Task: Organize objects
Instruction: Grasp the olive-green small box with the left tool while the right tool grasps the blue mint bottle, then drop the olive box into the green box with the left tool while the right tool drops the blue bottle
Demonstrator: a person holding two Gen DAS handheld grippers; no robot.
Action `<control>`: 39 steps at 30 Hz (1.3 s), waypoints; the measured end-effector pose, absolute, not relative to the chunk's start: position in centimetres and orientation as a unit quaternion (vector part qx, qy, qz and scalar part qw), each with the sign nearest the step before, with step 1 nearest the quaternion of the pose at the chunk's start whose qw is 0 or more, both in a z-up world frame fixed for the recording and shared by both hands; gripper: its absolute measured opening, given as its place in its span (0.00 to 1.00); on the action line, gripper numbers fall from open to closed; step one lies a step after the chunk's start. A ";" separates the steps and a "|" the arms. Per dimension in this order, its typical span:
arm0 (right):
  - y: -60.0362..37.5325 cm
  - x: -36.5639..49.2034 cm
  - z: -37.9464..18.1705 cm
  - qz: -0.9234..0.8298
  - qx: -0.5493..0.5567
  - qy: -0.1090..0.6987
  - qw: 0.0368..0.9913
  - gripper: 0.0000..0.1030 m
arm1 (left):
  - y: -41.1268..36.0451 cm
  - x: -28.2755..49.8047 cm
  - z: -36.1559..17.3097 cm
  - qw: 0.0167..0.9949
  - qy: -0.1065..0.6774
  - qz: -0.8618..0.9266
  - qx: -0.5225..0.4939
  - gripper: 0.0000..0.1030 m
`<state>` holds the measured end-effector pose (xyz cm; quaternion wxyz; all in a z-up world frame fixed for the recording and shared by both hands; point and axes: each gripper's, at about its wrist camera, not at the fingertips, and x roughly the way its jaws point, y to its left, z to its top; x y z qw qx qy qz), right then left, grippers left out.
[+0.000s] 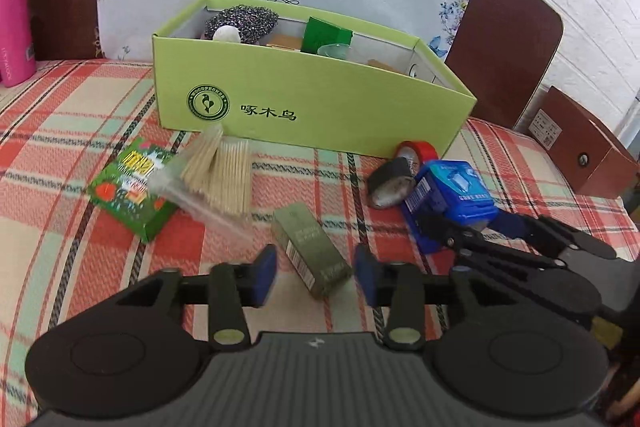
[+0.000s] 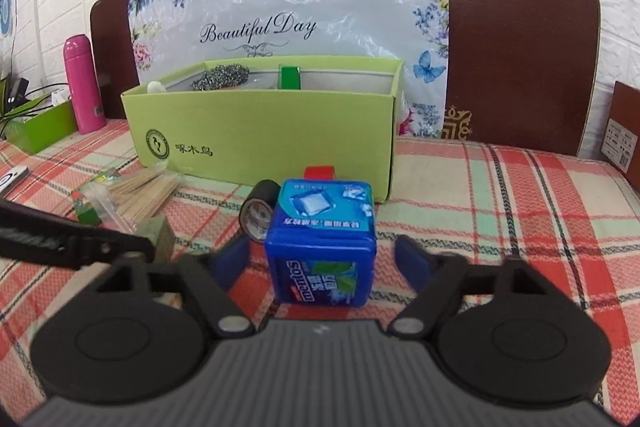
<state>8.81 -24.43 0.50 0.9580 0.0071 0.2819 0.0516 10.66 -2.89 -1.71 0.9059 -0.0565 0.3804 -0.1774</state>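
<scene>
A light green cardboard box (image 1: 304,99) stands at the back of the plaid cloth and holds a steel scourer (image 1: 244,19), a green packet (image 1: 324,35) and other items. My left gripper (image 1: 316,269) is open, its blue pads either side of a small olive-green carton (image 1: 310,251) lying on the cloth. My right gripper (image 2: 322,263) is open around a blue Mentos tub (image 2: 322,239), pads apart from its sides; the tub also shows in the left wrist view (image 1: 452,195). The box shows in the right wrist view too (image 2: 260,131).
A bag of toothpicks (image 1: 220,175), a green patterned box (image 1: 132,187), a black tape roll (image 1: 390,183) and a red tape roll (image 1: 418,151) lie on the cloth. A pink flask (image 2: 82,85) stands back left. A brown headboard (image 2: 520,47) and floral bag (image 2: 288,7) lie behind.
</scene>
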 end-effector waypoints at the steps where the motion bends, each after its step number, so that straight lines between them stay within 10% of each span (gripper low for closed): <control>1: -24.6 8.7 0.5 0.053 0.010 0.287 0.956 0.54 | -2.8 10.3 -1.7 0.908 0.379 -0.170 -0.060 0.60; 11: -25.9 3.2 1.2 0.073 0.026 0.308 0.948 0.54 | -5.2 12.4 -3.0 0.907 0.392 -0.147 -0.050 0.60; 14: -25.9 2.6 1.3 0.076 0.021 0.310 0.948 0.54 | -5.1 12.0 -3.4 0.903 0.394 -0.171 -0.028 0.23; 30: -25.5 3.2 1.1 0.063 0.010 0.314 0.947 0.68 | -4.6 10.8 -3.4 0.904 0.390 -0.178 -0.004 0.38; 39: -25.0 3.4 1.8 0.084 0.017 0.315 0.945 0.53 | -4.2 10.0 -1.1 0.908 0.365 -0.204 -0.020 0.22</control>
